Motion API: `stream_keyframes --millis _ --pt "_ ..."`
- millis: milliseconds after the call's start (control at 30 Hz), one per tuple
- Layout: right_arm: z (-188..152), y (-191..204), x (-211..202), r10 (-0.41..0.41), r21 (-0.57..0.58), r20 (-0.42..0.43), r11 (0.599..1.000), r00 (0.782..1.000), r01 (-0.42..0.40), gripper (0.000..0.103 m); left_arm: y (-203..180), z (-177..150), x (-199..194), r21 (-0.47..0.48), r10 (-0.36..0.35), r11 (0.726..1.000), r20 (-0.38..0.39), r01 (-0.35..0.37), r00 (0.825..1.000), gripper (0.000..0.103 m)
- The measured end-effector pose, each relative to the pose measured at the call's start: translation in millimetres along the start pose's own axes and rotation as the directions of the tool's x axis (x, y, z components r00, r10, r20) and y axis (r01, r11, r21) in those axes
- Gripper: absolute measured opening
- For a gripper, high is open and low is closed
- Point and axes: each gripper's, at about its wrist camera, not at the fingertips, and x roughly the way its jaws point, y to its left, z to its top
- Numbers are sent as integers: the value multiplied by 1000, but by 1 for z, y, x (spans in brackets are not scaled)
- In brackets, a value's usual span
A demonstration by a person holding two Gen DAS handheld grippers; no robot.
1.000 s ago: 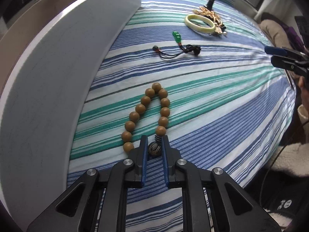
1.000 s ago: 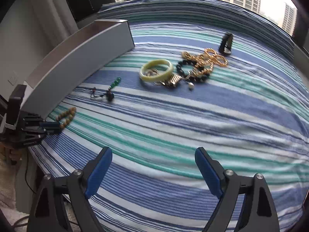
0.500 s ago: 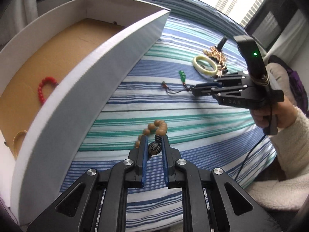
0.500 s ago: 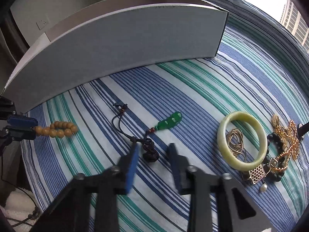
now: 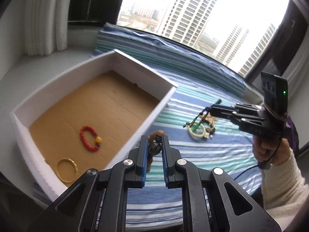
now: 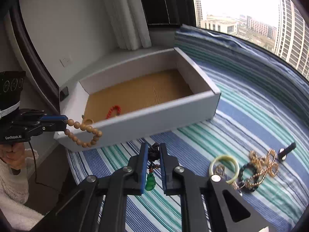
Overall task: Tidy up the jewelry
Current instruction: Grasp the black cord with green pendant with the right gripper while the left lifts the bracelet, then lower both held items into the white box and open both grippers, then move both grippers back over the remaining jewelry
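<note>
My left gripper [image 5: 154, 146] is shut on the wooden bead bracelet [image 5: 154, 147], lifted in the air beside the white box [image 5: 148, 121]; the bracelet hangs from it in the right wrist view [image 6: 85, 133]. My right gripper [image 6: 153, 153] is shut on the black cord of the green pendant necklace [image 6: 150, 181], held above the striped cloth [image 6: 251, 116]; the pendant dangles between the fingers. In the left wrist view the right gripper [image 5: 211, 112] holds the cord [image 5: 195, 121] over the pile.
The box has a brown cardboard floor with a red bracelet [image 5: 89, 141] and a gold bangle [image 5: 66, 169] inside. On the cloth lie a pale jade bangle [image 6: 225, 167], gold chains [image 6: 264, 162], a dark bead bracelet [image 6: 249, 177] and a small black clip [image 6: 286, 150].
Both grippers have lifted their pieces off the cloth. The left one rose with the wooden beads toward the box. The right one shut on the pendant cord and raised it.
</note>
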Motion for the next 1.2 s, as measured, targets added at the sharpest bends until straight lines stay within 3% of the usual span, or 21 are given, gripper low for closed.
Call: stream_keyframes --millis 100,267,533,567,600,633,667,700,767,833,900,967,1000,1100,1200 --pt "39 13 4 18 -28 51 999 999 -16 12 25 19 -7 -16 96 995 35 -95 995 12" --pt "83 36 47 54 -53 59 997 997 -51 12 79 33 13 -66 280 959 30 -277 960 12" --pt "93 59 133 33 -70 -25 997 999 -35 14 145 13 57 -133 402 904 -56 -406 914 13" --pt "93 60 135 22 -67 -27 997 999 -24 16 147 11 59 -135 417 897 -58 -421 907 16" --pt "93 61 135 16 -59 -24 998 1000 -17 21 149 10 60 -139 426 892 -59 -430 903 32" --pt "93 60 131 15 -44 -11 999 1000 -16 36 148 10 57 -145 434 888 -58 -437 899 45" --pt "92 59 123 18 -27 9 999 1000 -17 46 145 10 52 -149 441 885 -43 -442 897 66" --pt "91 58 113 17 -16 30 1000 999 -17 46 139 11 46 -146 449 883 -16 -446 893 73" --pt "91 57 91 -1 -15 74 1000 997 2 46 120 15 35 -110 460 884 28 -454 888 74" --pt "87 57 61 -14 -25 124 1000 992 17 48 97 17 25 -82 448 893 72 -442 891 82" --pt "79 55 38 -35 -24 154 999 987 40 59 70 15 17 -54 418 909 119 -414 901 93" --pt "64 51 19 -64 -14 163 998 984 68 71 40 9 17 -7 372 927 151 -376 916 95" --pt "53 47 11 -81 -5 165 997 983 83 71 26 6 20 14 348 935 159 -355 924 96" --pt "16 30 -4 -144 35 144 989 979 140 72 -17 -12 44 79 261 959 130 -272 957 98" --pt "-27 6 -10 -216 104 99 973 971 206 72 -55 -38 78 129 201 969 77 -210 977 98"
